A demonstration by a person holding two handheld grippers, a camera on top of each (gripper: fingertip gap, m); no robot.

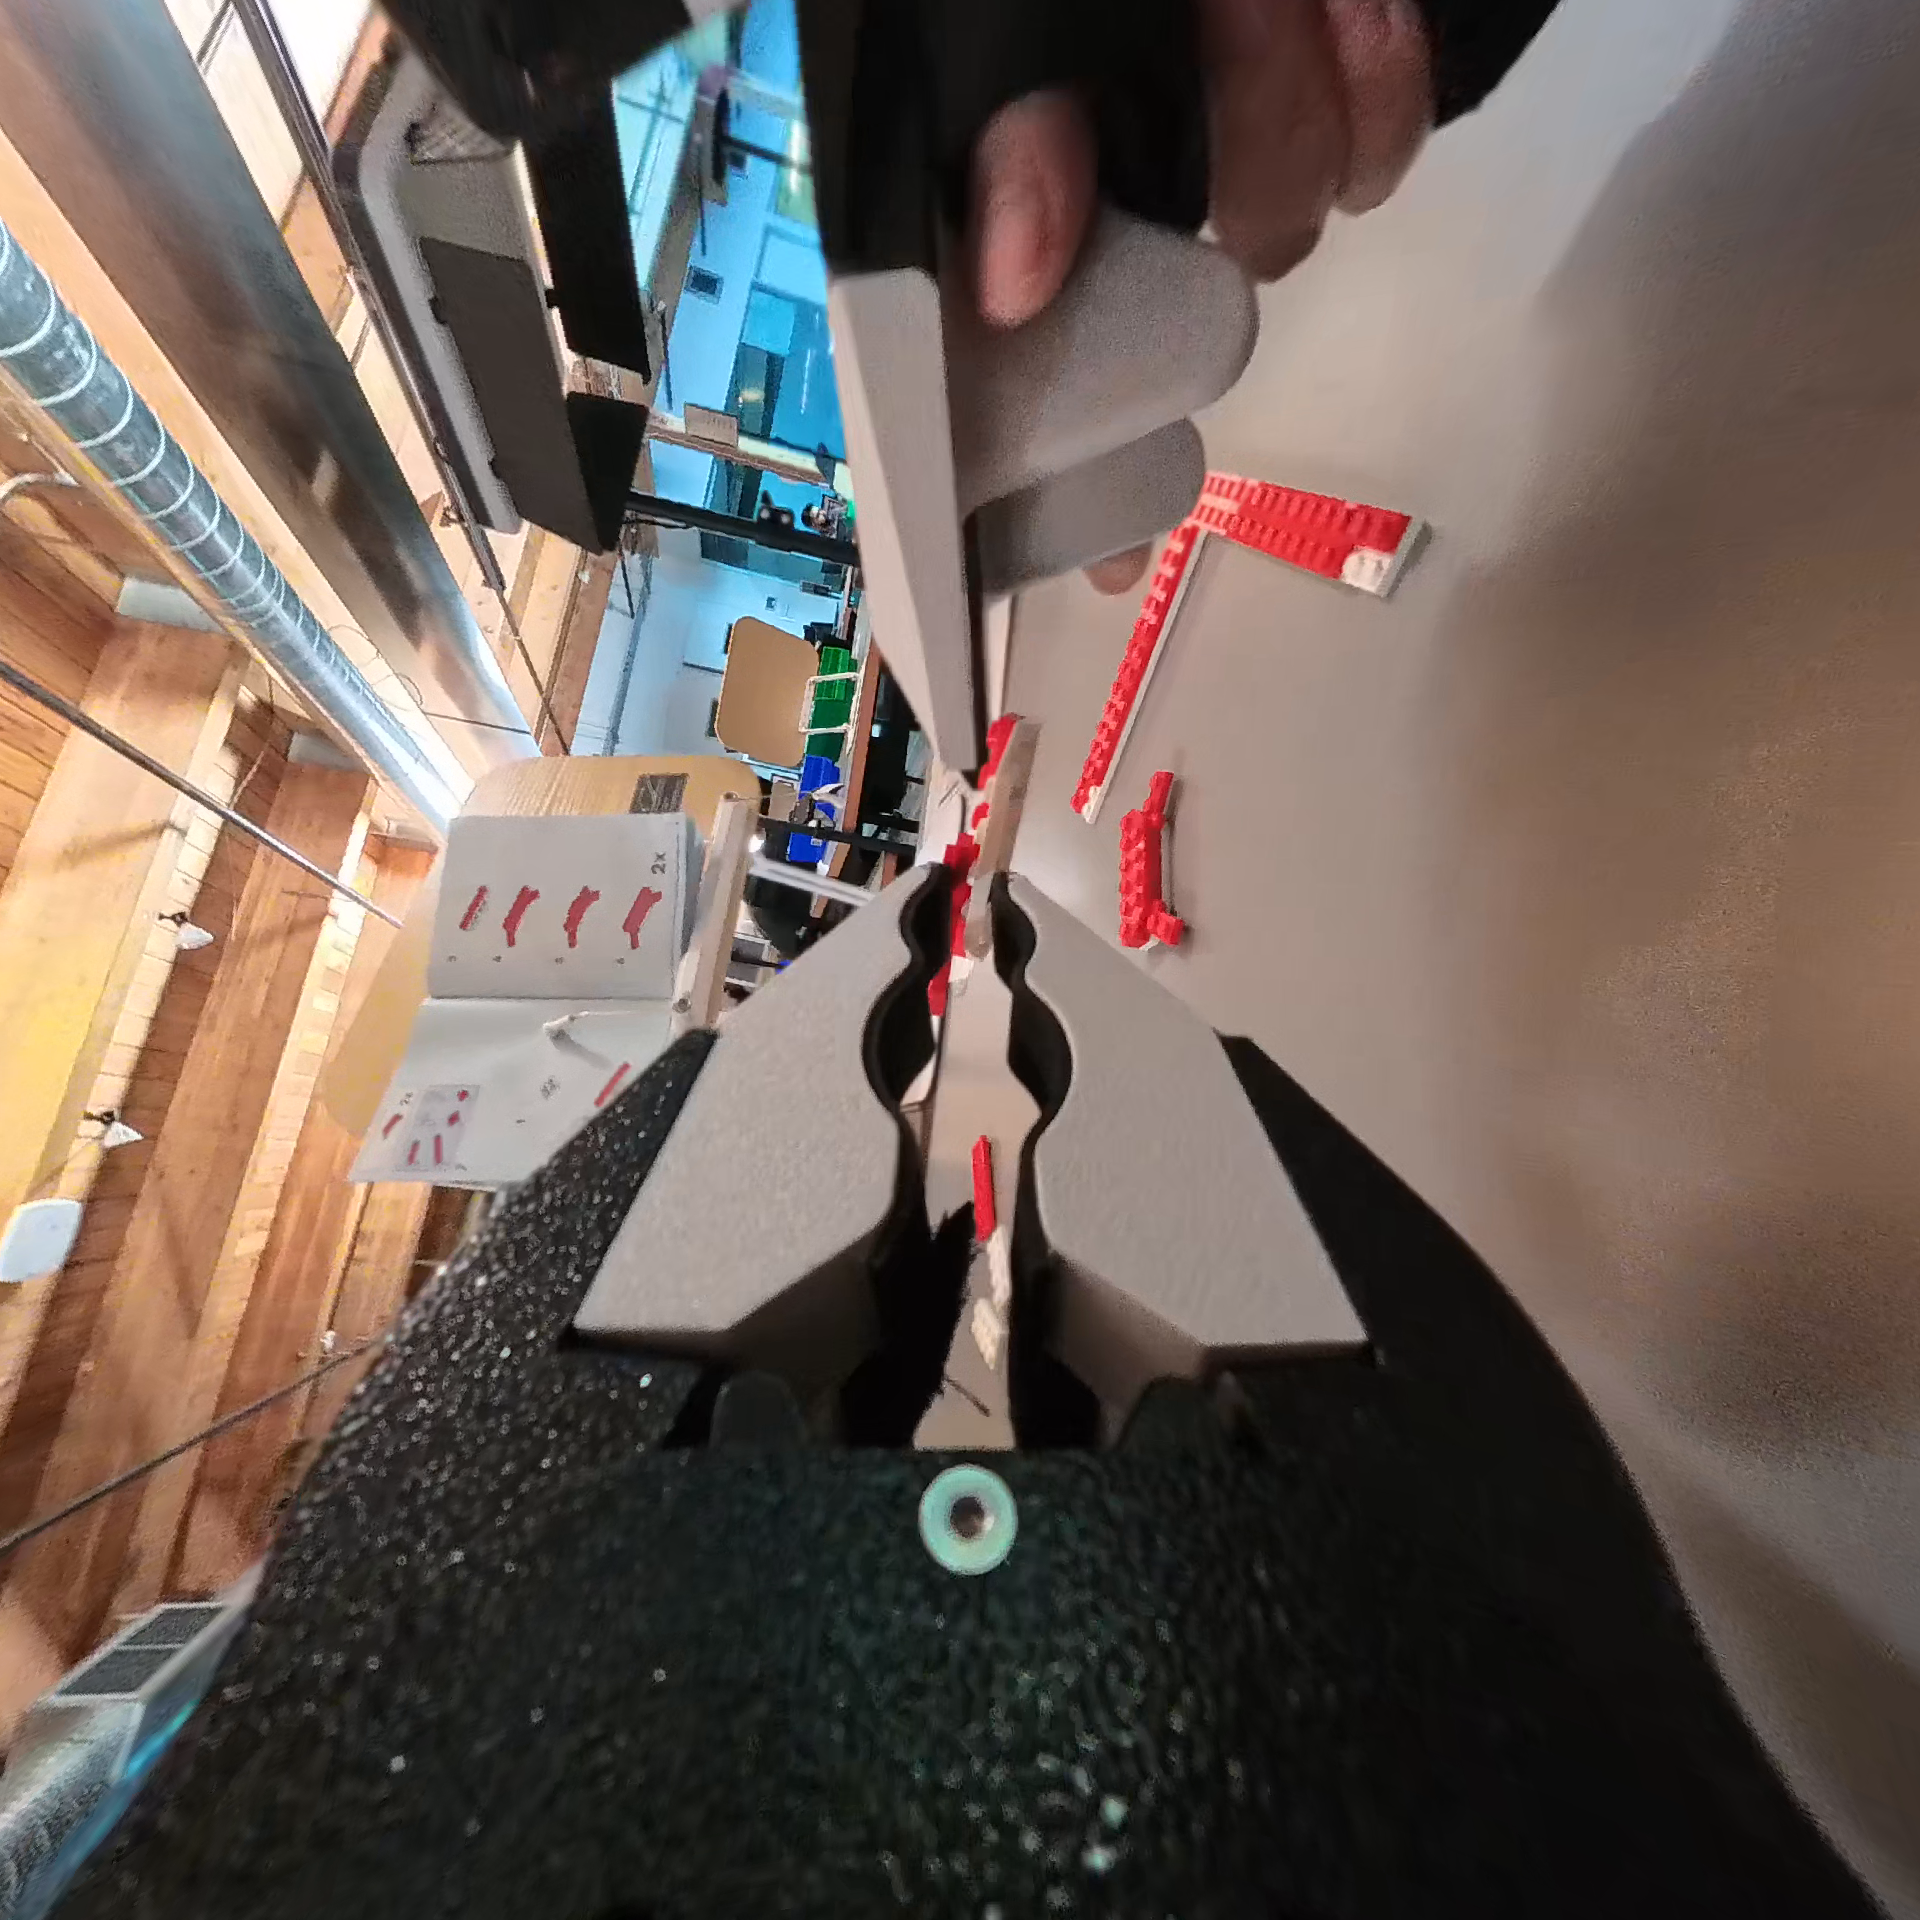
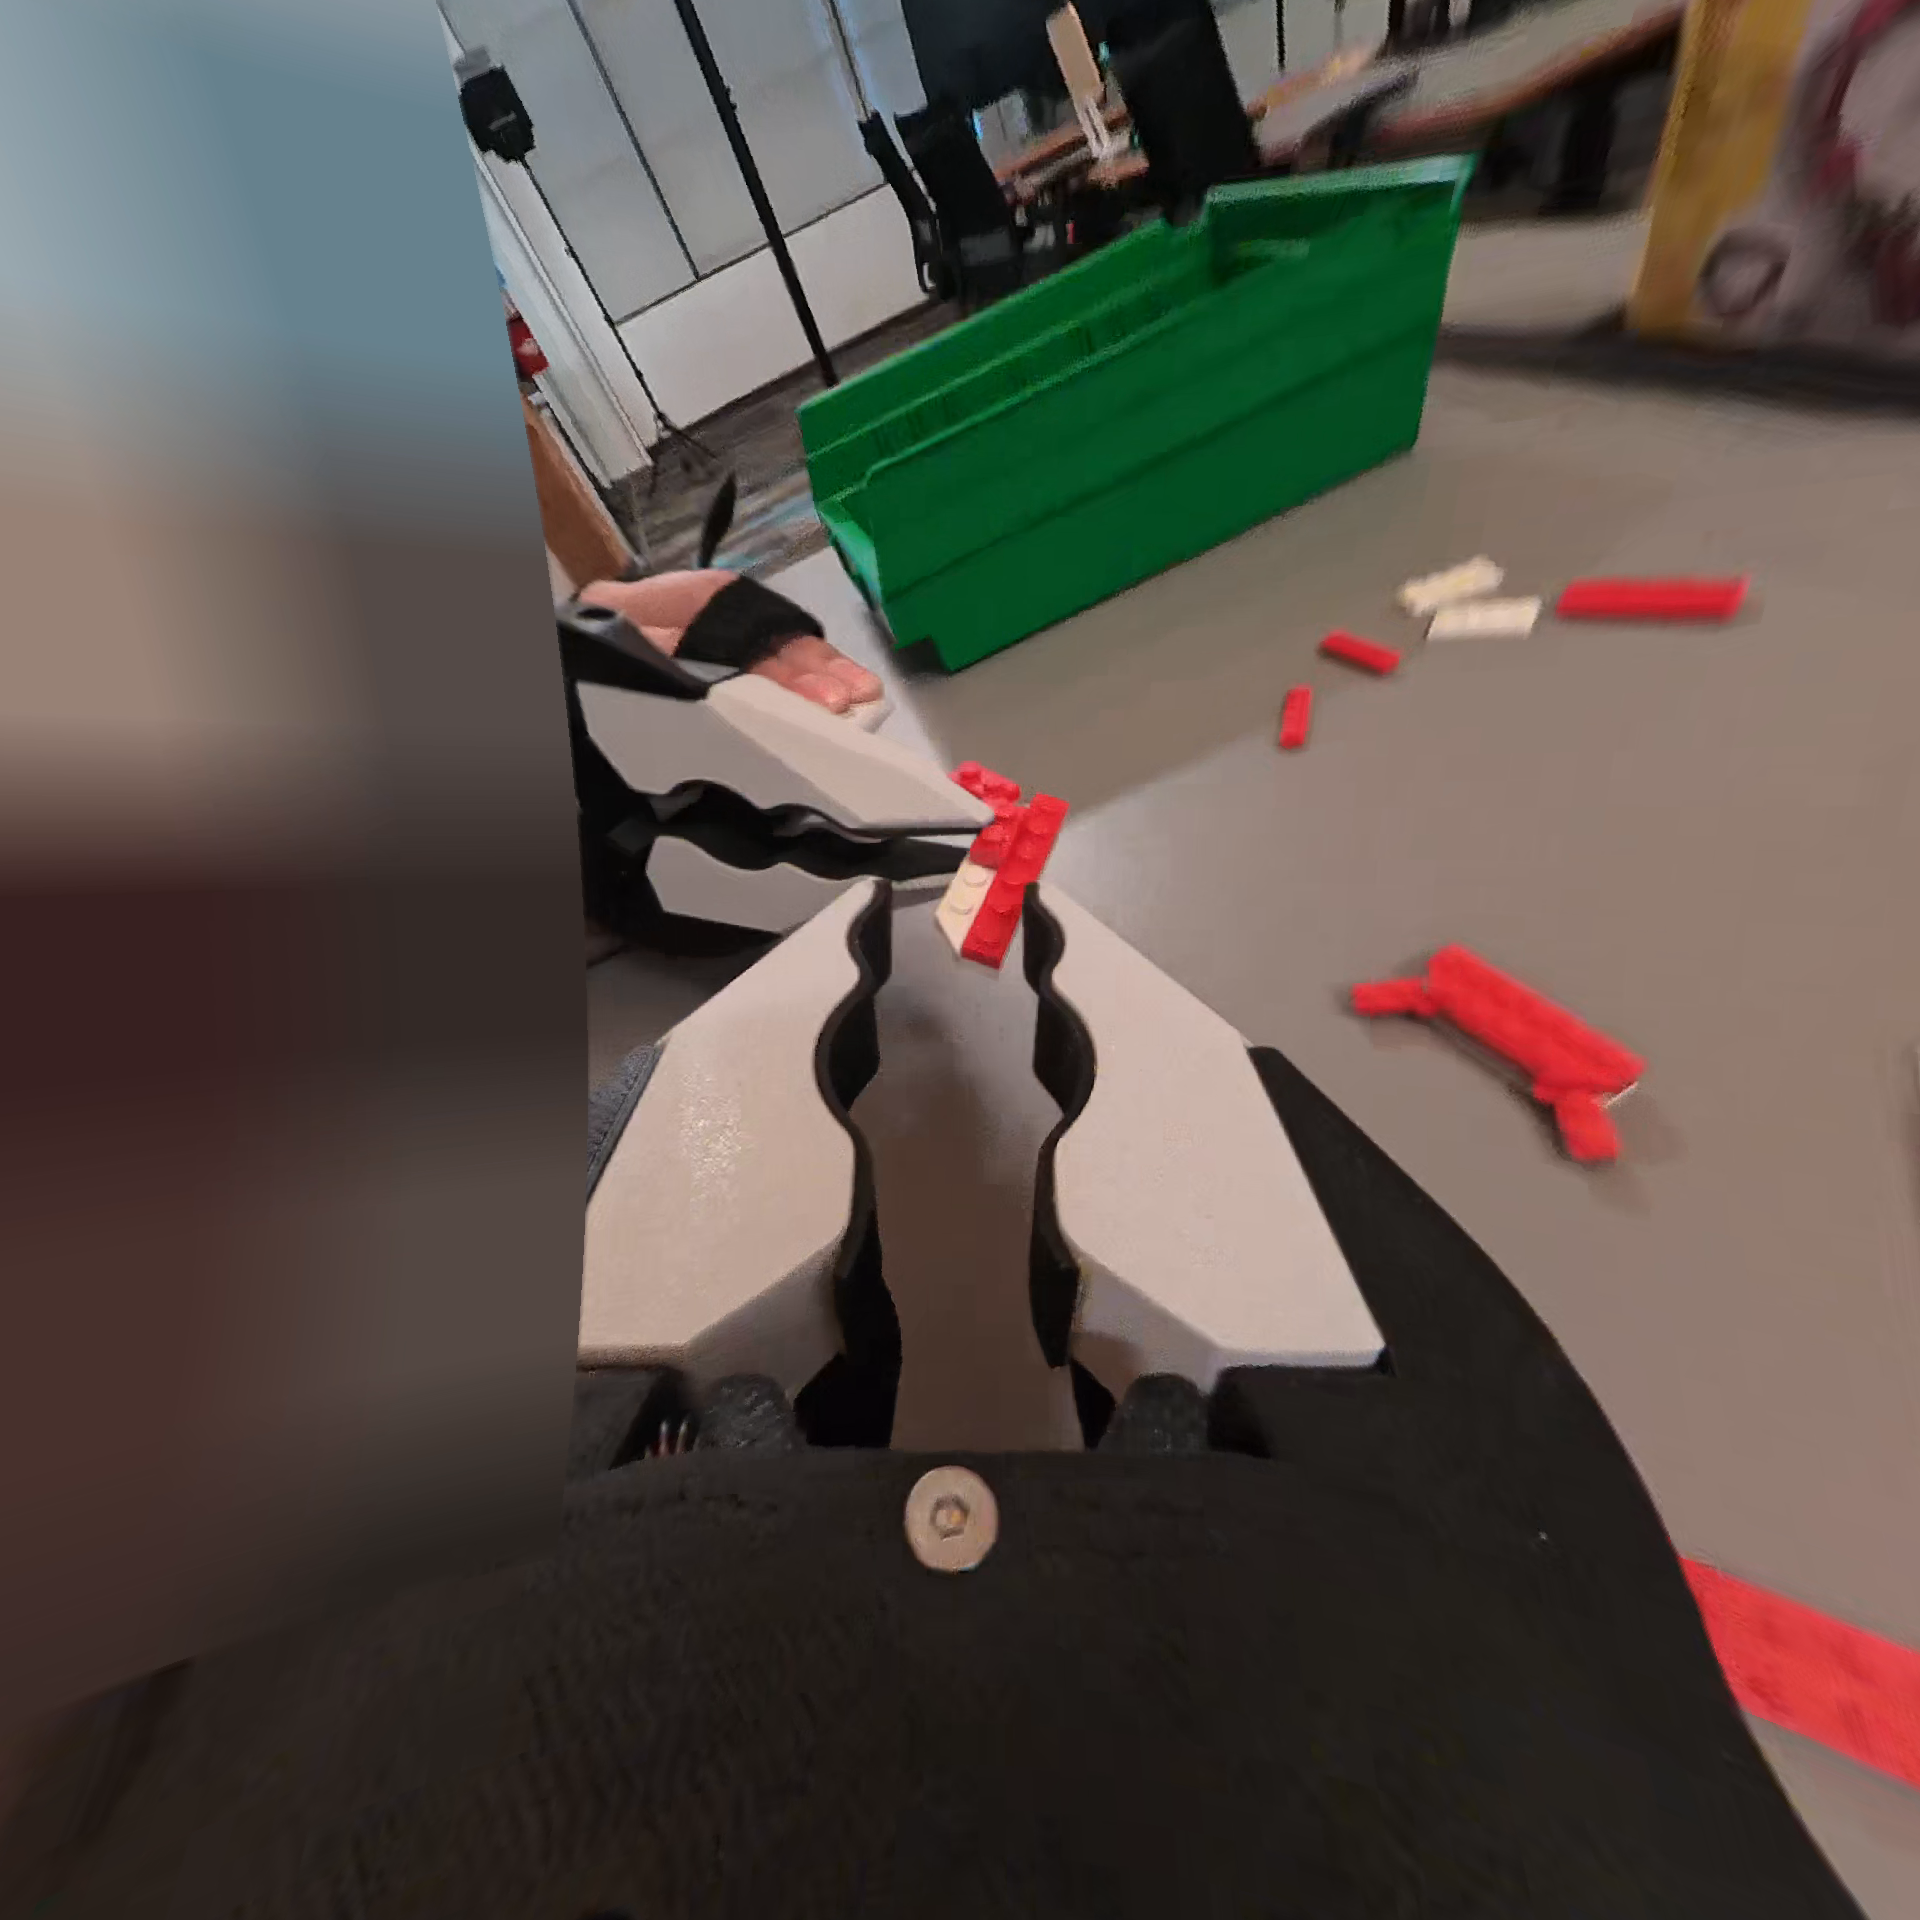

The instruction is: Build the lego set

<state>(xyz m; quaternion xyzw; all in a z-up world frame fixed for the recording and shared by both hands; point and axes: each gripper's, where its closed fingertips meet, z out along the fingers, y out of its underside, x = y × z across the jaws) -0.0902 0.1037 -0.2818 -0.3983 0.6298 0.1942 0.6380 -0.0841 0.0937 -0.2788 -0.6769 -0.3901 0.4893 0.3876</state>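
The right gripper point(image 2: 956, 899), spread, nears the red-and-white piece point(image 2: 1003, 883) the left gripper point(image 1: 966, 894) pinches (edge-on); close squarely, keeping studs aligned.

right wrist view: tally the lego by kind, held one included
Loose red plates: 3
Loose white plates: 2
Red built sections on the table: 2
Held red-and-white assembly: 1
Total: 8
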